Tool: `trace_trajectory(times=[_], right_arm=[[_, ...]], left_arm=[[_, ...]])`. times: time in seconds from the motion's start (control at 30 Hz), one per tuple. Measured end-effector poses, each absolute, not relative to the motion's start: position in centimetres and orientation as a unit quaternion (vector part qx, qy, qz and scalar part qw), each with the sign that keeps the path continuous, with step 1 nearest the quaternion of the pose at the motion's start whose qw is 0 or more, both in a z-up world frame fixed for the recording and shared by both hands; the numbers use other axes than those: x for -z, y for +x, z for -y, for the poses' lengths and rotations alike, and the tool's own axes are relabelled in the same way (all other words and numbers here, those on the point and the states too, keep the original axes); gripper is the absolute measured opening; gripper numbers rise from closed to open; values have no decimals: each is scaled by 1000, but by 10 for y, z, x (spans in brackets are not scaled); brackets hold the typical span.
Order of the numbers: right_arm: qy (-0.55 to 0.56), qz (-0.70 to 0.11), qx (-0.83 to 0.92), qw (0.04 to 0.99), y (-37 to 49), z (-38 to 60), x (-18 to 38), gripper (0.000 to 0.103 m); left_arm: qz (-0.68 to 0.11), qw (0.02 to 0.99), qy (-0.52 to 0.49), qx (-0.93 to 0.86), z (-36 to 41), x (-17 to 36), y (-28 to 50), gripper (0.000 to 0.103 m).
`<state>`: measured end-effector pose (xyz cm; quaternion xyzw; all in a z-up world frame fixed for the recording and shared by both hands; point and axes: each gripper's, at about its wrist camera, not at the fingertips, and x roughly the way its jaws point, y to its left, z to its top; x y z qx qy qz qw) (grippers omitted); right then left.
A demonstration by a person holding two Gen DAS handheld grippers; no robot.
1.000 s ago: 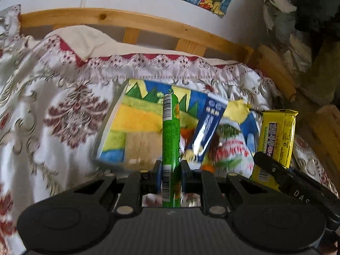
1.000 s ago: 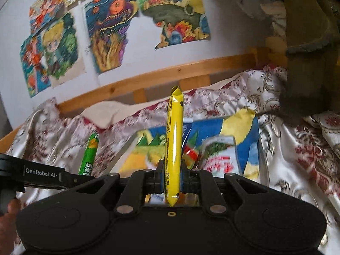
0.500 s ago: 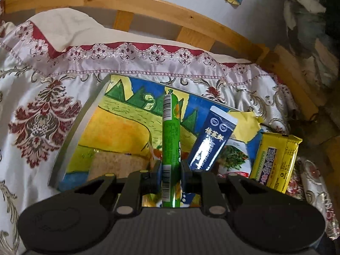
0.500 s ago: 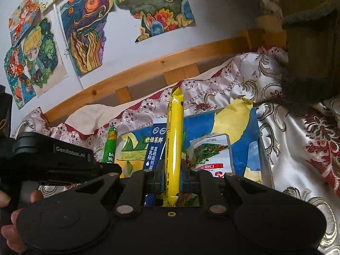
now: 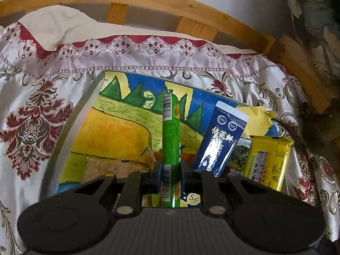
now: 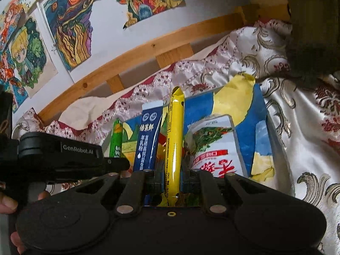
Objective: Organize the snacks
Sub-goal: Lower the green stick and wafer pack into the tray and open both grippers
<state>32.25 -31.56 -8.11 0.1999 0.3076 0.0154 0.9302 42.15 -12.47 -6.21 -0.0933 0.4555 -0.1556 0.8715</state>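
My left gripper (image 5: 171, 175) is shut on a green stick snack (image 5: 171, 131), held upright over a clear tray (image 5: 63, 131) lined with a colourful painting. A dark blue sachet (image 5: 221, 142) stands in the tray just right of it, and a yellow packet (image 5: 267, 161) is further right. My right gripper (image 6: 172, 179) is shut on a yellow stick snack (image 6: 174, 140), over the same tray (image 6: 276, 148). In the right wrist view the blue sachet (image 6: 148, 140), the green stick (image 6: 116, 140) and a white vegetable-print bag (image 6: 212, 146) show behind it.
The tray lies on a floral satin bedspread (image 5: 31, 114). A wooden bed rail (image 5: 148, 2) and a cream pillow (image 5: 53, 27) are behind it. Drawings (image 6: 68, 27) hang on the wall. The left gripper body (image 6: 59, 157) is at the left of the right wrist view.
Both grippers have moved forward and down toward the tray with their sticks. The tray and the blue sachet now look larger and closer in both views.
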Motion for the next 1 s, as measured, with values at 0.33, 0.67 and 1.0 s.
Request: trace_trajectory(times=[0.33,0.67,1.0], right_arm=[[186,-328,-20,926,324,307,89,14],[155,-324,-14,933,323,300,87,20],[121,-299,-3,946,312,300,68,32]], left_arm=[[-457,873,-83,145,123,69,417,19],[-455,876,-71,142,126,76,411,19],[-439,885,-71,140,119,53,399,41]])
